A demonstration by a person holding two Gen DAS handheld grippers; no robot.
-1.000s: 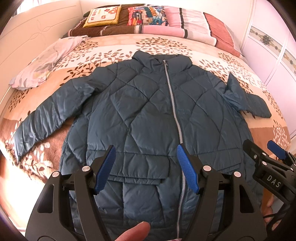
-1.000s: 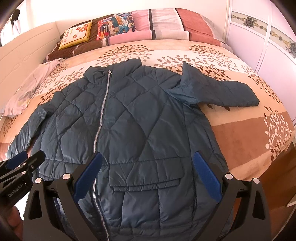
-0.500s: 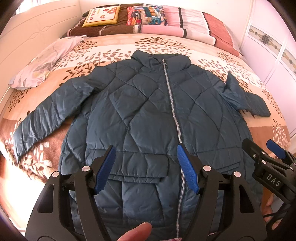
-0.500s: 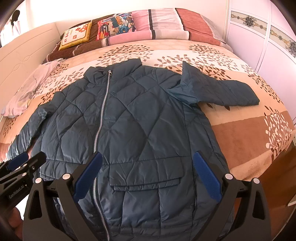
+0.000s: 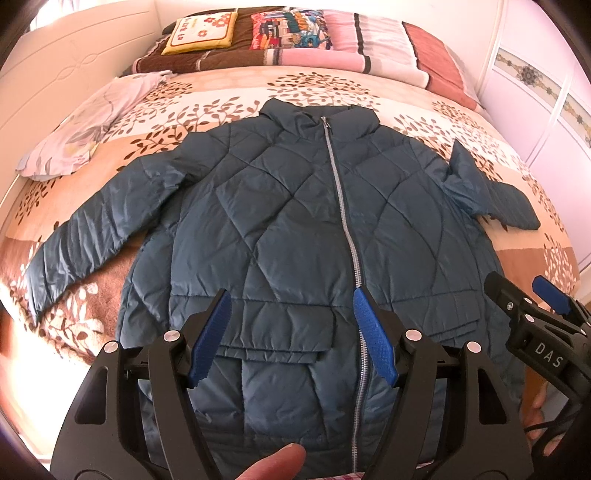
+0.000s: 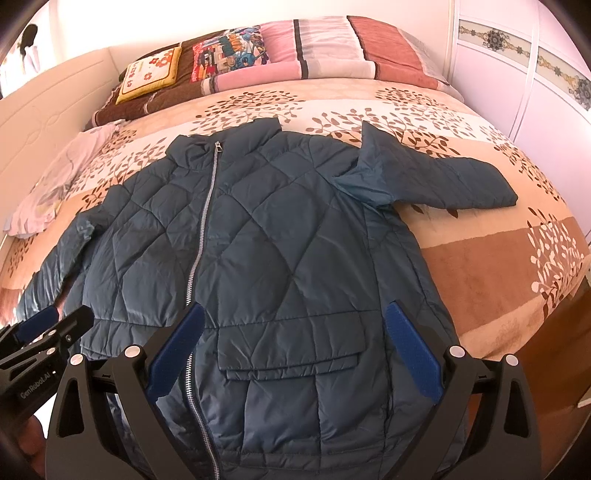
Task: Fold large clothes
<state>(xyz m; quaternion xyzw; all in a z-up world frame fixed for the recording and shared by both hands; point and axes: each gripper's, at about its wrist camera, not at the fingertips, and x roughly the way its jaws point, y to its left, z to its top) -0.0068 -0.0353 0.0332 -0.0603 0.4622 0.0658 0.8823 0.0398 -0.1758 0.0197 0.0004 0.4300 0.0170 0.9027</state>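
A dark teal quilted jacket (image 5: 288, 229) (image 6: 280, 251) lies flat and zipped on the bed, collar toward the pillows, both sleeves spread out to the sides. My left gripper (image 5: 291, 336) hovers open above the jacket's lower left front near the pocket flap, nothing between its blue pads. My right gripper (image 6: 291, 350) hangs open over the lower right front, also empty. Each gripper shows at the edge of the other's view. A fingertip (image 5: 277, 461) shows at the bottom of the left wrist view.
The bed (image 5: 406, 96) has a leaf-patterned cover. Cushions (image 5: 201, 33) and folded blankets (image 6: 332, 48) lie at its head. A pale pillow (image 5: 85, 129) sits left of the jacket. A white headboard is on the left, white wardrobe doors (image 6: 535, 81) on the right.
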